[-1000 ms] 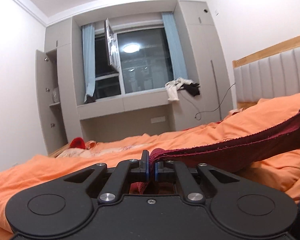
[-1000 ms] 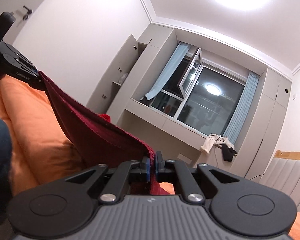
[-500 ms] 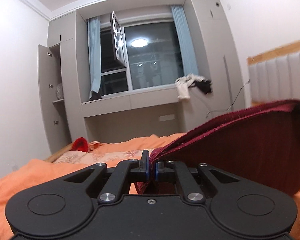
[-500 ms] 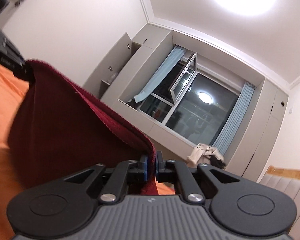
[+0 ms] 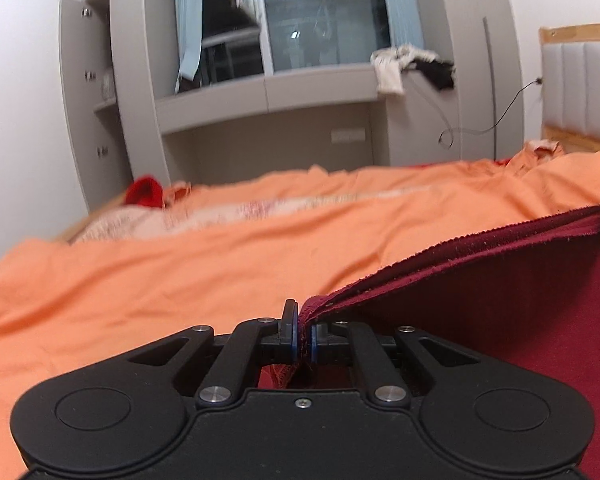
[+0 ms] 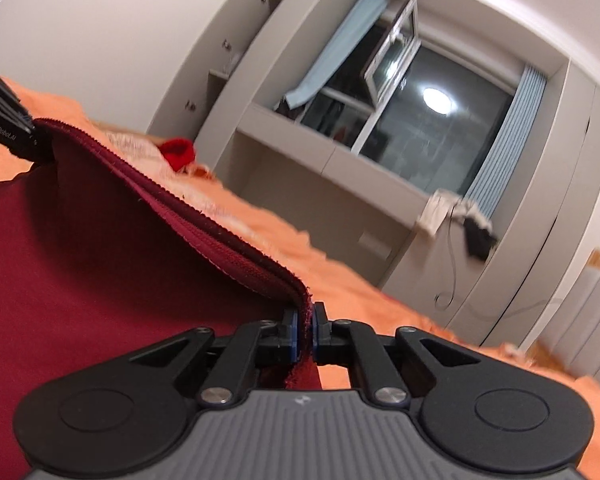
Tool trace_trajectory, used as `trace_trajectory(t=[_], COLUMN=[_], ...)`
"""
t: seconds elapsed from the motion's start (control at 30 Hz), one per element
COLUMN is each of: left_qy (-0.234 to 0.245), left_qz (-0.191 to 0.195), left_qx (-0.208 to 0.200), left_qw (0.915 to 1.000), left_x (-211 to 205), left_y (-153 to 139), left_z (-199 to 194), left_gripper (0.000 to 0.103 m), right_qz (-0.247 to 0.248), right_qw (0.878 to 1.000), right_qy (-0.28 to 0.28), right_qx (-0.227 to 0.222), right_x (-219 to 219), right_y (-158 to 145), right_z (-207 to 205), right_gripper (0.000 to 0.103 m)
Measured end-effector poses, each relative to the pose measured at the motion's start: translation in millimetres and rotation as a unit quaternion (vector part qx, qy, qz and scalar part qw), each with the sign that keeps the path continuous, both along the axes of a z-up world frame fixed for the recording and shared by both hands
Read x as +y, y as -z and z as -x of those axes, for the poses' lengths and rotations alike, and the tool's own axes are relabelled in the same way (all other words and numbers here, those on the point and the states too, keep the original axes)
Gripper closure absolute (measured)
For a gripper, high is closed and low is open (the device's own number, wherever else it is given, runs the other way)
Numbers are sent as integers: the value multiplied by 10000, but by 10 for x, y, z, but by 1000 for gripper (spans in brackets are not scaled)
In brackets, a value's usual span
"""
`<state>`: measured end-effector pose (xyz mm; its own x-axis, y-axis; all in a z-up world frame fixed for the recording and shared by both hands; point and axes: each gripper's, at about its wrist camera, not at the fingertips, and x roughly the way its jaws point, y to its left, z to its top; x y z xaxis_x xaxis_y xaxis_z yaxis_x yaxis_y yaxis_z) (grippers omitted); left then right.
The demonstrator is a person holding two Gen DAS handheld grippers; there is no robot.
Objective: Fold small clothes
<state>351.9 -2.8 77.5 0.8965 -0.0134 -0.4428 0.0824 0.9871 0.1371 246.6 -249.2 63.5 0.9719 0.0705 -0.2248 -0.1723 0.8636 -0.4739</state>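
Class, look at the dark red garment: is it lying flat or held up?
Held up: the dark red garment is pinched at an edge by both the left gripper and right gripper, stretched between them.

Bed (image 5: 228, 264) spread with rumpled orange bedding, stretching ahead of the jaws toward the window wall. Far ahead and left of the jaws, a small bright red cloth (image 5: 144, 192) at the bed's far edge, beside a pale patterned sheet (image 5: 148, 222). Right of the jaws, padded headboard (image 5: 580, 88) in a wooden frame.
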Motion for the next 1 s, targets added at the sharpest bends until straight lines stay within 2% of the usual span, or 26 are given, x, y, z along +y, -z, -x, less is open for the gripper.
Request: trace_trajectory(t=[0.13,0.3,0.4,0.43,0.47,0.5,0.53,0.57,0.6,0.63,0.67,0.7,0.73,0.87,1.0], left_qy=[-31,-71,-62,-65,-60,-57,-68,-83,-109,-181,-252,-298,-310,-341,-476], left_qz=[-35,120,250,280,295,297,303,318,303,266,259,284,318,589,439], left_qx=[539,1091,1183,1197,1198,1196,1194,1188,1175,1156,1075,954,884,861,1010], left_qw=[9985,9939,9926,9924,9923,9924,9924,9924,9926,9928,9935,9946,9951,9940,9928], left_x=[19,127,198,199,214,214,222,240,215,201,221,240,259,372,378], left_y=[296,545,571,571,567,567,565,558,549,521,499,461,421,342,429], left_z=[-364,-588,-626,-638,-641,-640,-632,-628,-594,-572,-546,-501,-468,-415,-433], left_gripper=[96,91,90,89,88,84,79,74,48,15,6,2,3,2,1], right_qz=[130,160,102,79,36,-34,-117,-198,-283,-347,-411,-457,-468,-454,-420], right_qw=[9993,9965,9949,9948,9948,9946,9943,9939,9932,9925,9916,9911,9910,9910,9911], right_qy=[57,68,88,103,118,133,146,150,126,78,-15,-102,-127,-57,507], right_qx=[356,819,998,1010,1012,1026,1053,1079,1118,1168,1222,1246,1247,1262,1155], right_x=[-12,-39,-66,-68,-98,-134,-172,-208,-245,-276,-312,-345,-380,-464,-563], right_y=[237,489,572,584,571,543,514,490,464,435,411,388,375,341,425], right_z=[-273,-529,-578,-570,-568,-588,-602,-599,-582,-550,-506,-470,-434,-373,-423], right_gripper=[97,96,87,82,71,62,48,39,35,27,19,15,10,7,1])
